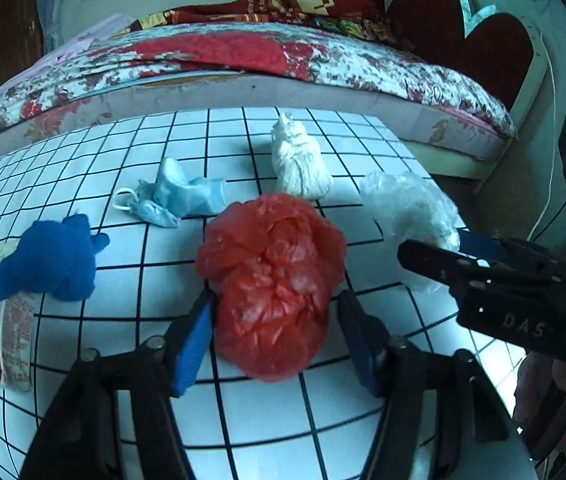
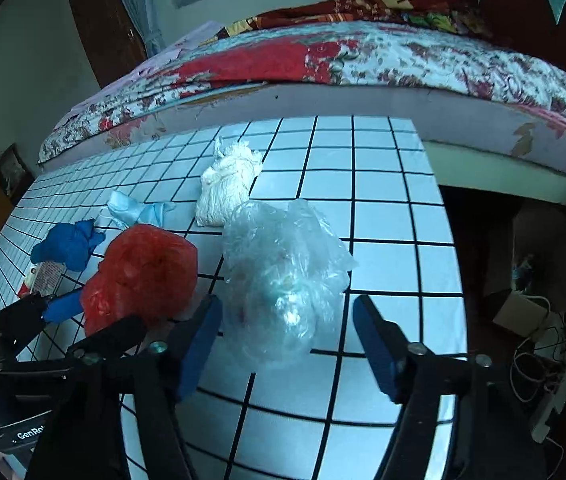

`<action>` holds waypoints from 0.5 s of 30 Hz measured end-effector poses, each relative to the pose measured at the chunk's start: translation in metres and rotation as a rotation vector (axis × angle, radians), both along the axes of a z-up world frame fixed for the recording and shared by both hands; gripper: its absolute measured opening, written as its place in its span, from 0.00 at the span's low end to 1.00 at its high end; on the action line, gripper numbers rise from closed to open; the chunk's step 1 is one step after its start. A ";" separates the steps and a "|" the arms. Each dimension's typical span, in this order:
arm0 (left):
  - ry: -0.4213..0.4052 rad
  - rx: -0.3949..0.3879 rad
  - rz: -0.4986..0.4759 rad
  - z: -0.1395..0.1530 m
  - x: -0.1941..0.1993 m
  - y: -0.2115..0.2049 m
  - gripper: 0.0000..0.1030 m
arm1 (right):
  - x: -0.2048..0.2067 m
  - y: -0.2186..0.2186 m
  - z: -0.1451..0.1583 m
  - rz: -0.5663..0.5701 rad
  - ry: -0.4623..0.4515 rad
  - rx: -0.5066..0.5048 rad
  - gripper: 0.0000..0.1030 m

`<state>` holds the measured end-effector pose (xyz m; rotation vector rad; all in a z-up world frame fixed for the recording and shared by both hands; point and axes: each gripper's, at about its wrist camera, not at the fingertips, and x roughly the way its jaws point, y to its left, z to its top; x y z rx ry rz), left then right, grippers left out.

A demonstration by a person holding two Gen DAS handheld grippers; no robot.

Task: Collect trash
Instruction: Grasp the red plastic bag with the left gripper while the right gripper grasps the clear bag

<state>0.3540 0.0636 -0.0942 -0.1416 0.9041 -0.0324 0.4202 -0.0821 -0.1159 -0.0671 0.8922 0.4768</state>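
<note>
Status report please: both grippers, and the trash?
Left gripper open around red bag. Right gripper open around clear bag. Nothing in the way.

Taking the crumpled bag (image 1: 271, 280) near the bench's (image 1: 323, 420) front edge as landmark: the thin film bag (image 1: 407, 208) lay just to its right, the twisted paper wad (image 1: 299, 164) behind it, the face mask (image 1: 175, 200) behind and to its left. Farther left sat the cloth (image 1: 51, 260), lying partly on a flat packet (image 1: 1, 336). The bed (image 1: 243, 60) stood behind the bench.
</note>
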 end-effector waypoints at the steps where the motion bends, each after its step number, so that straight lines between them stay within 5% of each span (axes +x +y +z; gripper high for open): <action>1: 0.008 0.001 -0.005 -0.002 0.003 -0.001 0.51 | 0.002 0.002 -0.003 0.008 0.015 0.003 0.53; 2: 0.020 0.002 -0.014 -0.004 0.005 -0.002 0.49 | 0.002 0.003 -0.005 0.012 0.023 0.002 0.45; 6: 0.017 0.034 -0.043 -0.003 0.006 -0.008 0.32 | -0.005 0.002 -0.006 0.015 0.027 0.008 0.40; 15: -0.077 0.085 -0.083 0.022 -0.030 -0.025 0.29 | -0.044 -0.022 0.005 -0.011 -0.036 -0.006 0.40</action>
